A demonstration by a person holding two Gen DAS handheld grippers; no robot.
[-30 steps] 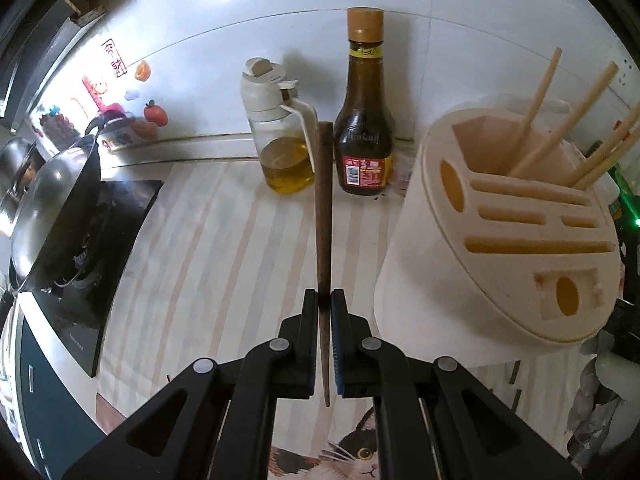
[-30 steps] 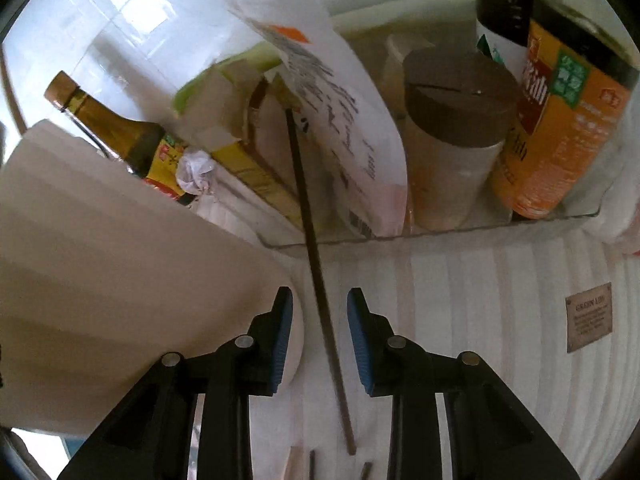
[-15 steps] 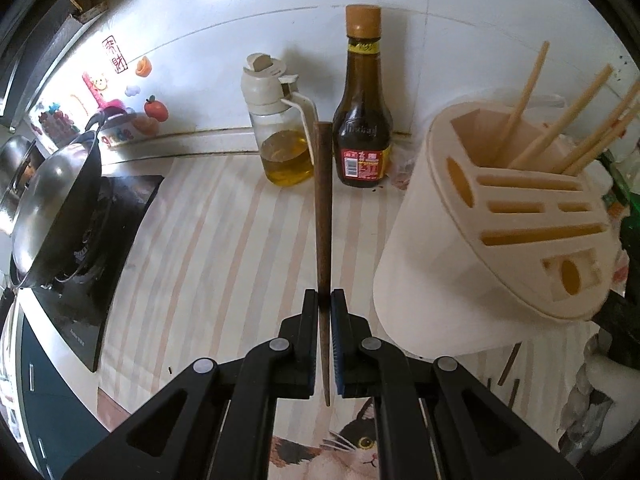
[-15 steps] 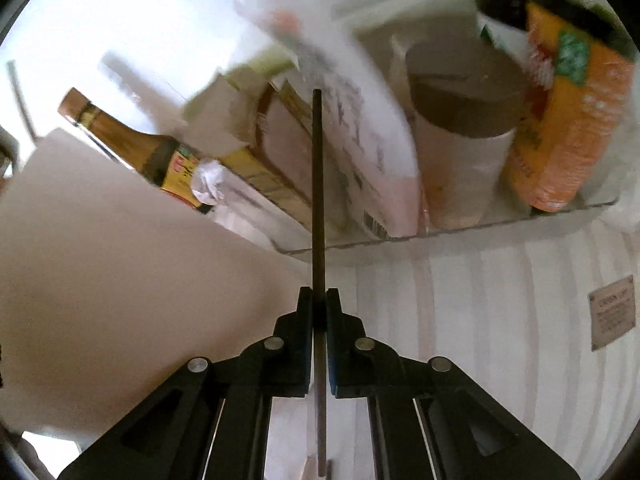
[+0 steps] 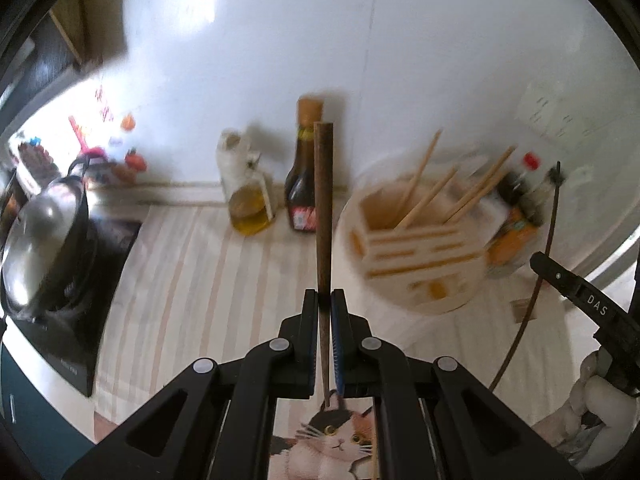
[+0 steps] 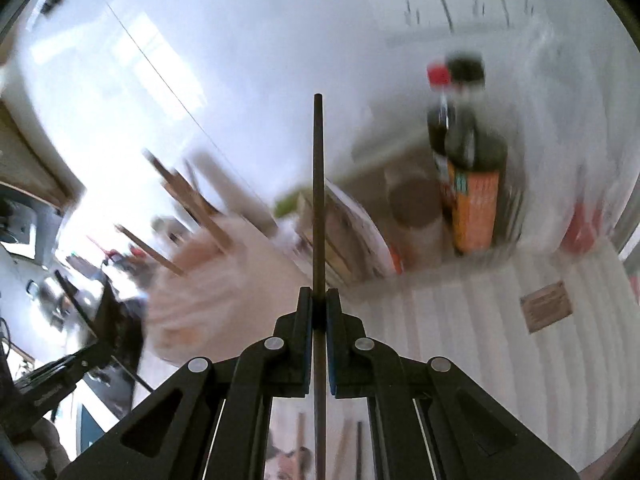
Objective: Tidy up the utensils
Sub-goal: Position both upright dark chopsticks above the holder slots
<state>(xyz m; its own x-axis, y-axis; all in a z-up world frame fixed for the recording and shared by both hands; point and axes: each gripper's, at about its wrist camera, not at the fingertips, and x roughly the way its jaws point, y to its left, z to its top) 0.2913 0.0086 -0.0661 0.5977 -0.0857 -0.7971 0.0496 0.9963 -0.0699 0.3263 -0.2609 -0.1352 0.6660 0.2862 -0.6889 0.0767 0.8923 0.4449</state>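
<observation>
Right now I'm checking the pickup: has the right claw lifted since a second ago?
Yes. The right claw has risen with its chopstick; the jar and orange bottle sit lower and farther off.

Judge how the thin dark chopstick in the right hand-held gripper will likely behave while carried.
The dark chopstick looks straight, so probably stiff. The right hand-held gripper pinches it at only one narrow spot, so it may pivot. Thin and smooth-looking, it could slip.

text: "DAS" | on: right gripper [image 5: 592,304] body | other labels: blurred, unreadable
</observation>
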